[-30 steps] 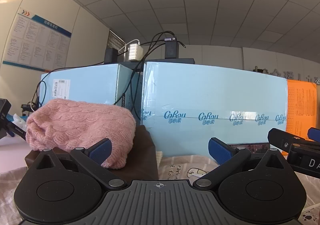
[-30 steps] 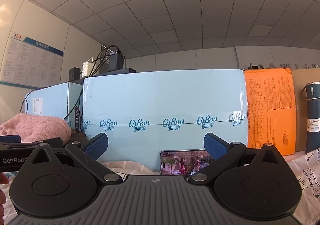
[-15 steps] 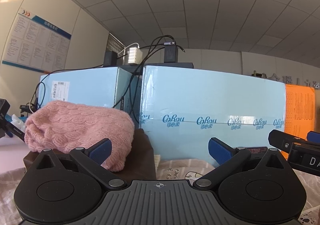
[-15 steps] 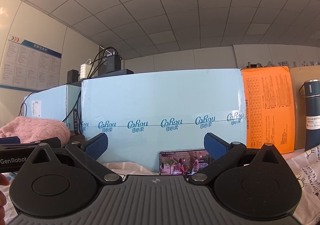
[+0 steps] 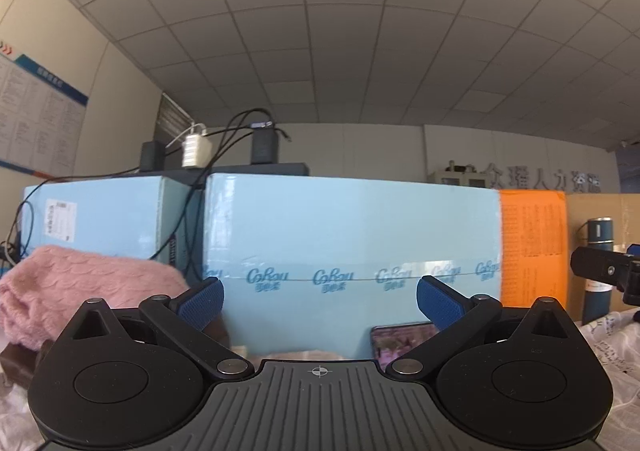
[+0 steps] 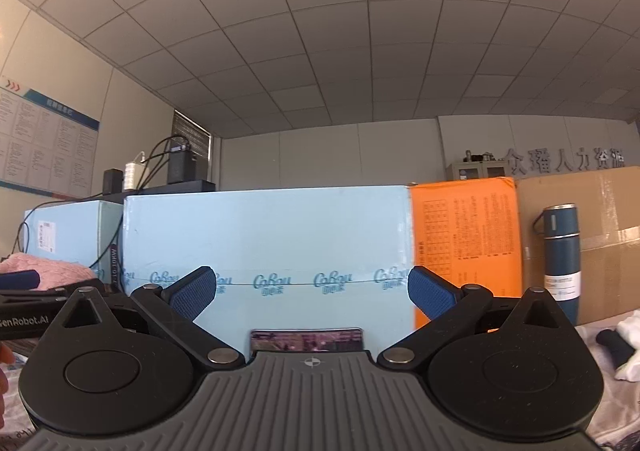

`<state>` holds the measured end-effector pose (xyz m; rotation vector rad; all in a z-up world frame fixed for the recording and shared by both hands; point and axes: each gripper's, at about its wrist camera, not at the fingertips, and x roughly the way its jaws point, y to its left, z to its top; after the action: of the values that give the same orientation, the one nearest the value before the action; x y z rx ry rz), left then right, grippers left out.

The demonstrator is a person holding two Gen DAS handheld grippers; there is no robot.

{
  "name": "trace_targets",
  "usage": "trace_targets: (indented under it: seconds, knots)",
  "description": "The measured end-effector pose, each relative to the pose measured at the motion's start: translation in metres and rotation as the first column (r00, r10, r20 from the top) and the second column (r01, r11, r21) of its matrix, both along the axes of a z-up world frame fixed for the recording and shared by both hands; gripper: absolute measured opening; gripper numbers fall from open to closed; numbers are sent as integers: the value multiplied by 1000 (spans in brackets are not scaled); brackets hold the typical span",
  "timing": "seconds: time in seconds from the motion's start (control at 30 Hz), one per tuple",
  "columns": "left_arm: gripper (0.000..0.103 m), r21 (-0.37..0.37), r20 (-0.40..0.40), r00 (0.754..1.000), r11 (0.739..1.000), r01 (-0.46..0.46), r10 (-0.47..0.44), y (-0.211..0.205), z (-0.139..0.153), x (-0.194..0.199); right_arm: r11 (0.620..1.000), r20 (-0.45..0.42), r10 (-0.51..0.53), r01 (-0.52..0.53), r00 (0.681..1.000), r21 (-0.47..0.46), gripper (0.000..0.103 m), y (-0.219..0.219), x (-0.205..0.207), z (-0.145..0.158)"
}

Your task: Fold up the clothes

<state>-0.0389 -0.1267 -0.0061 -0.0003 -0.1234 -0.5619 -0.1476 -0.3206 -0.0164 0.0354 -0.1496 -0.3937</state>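
Observation:
A folded pink knit sweater [image 5: 80, 287] rests on a dark brown folded garment [image 5: 18, 361] at the left; the sweater [image 6: 52, 271] also shows at the left edge of the right wrist view. My left gripper [image 5: 319, 301] is open, raised and level, with nothing between its blue pads [image 5: 202, 301]. My right gripper [image 6: 312, 297] is open too and holds nothing. A light printed cloth [image 5: 612, 335] lies low at the right, and white fabric [image 6: 632, 343] lies at the far right. The other gripper's black body [image 6: 24, 315] shows at the left.
Light blue cartons [image 5: 352, 251] form a wall straight ahead, with an orange box [image 6: 464, 243] and a brown carton [image 6: 600, 211] to the right. A phone [image 6: 306, 341] leans on the blue carton. A dark blue flask [image 6: 562, 255] stands at the right. Chargers and cables [image 5: 224, 143] sit on top.
Both grippers have tilted upward and swung right: the cartons and sweater sit lower and further left in view, more ceiling shows. Both stay open.

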Motion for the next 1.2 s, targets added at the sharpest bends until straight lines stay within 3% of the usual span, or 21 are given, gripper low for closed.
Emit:
trace_targets:
  seconds: [0.23, 0.43, 0.53, 0.63, 0.7, 0.8, 0.93, 1.0, 1.2]
  knots:
    - [103, 65, 111, 977, 983, 174, -180, -68, 20, -16, 972, -24, -216, 217, 976, 91, 103, -72, -50, 0]
    - [103, 170, 146, 945, 949, 266, -291, -148, 23, -21, 897, -82, -414, 421, 907, 134, 103, -146, -100, -6]
    - [103, 190, 90, 936, 928, 320, -341, -194, 32, -15, 853, -176, -472, 498, 864, 156, 103, -187, -113, -10]
    - [100, 160, -24, 924, 911, 380, -381, -233, 36, -12, 822, -283, -479, 538, 831, 186, 102, -224, -116, -15]
    - [98, 141, -115, 901, 891, 432, -419, -255, 34, -10, 810, -339, -463, 547, 819, 214, 100, -244, -114, -18]
    - [96, 119, -241, 846, 851, 511, -475, -284, 25, -7, 805, -434, -402, 537, 806, 252, 100, -278, -95, -21]
    - [88, 36, -436, 725, 794, 607, -534, -319, 9, 0, 803, -519, -331, 524, 788, 283, 99, -311, -71, -27]
    - [85, -9, -507, 662, 771, 636, -552, -335, 0, 3, 798, -544, -329, 535, 772, 277, 93, -320, -62, -32]
    - [84, -120, -656, 465, 690, 713, -595, -389, -33, 4, 736, -536, -351, 580, 768, 349, 38, -342, -70, -50]
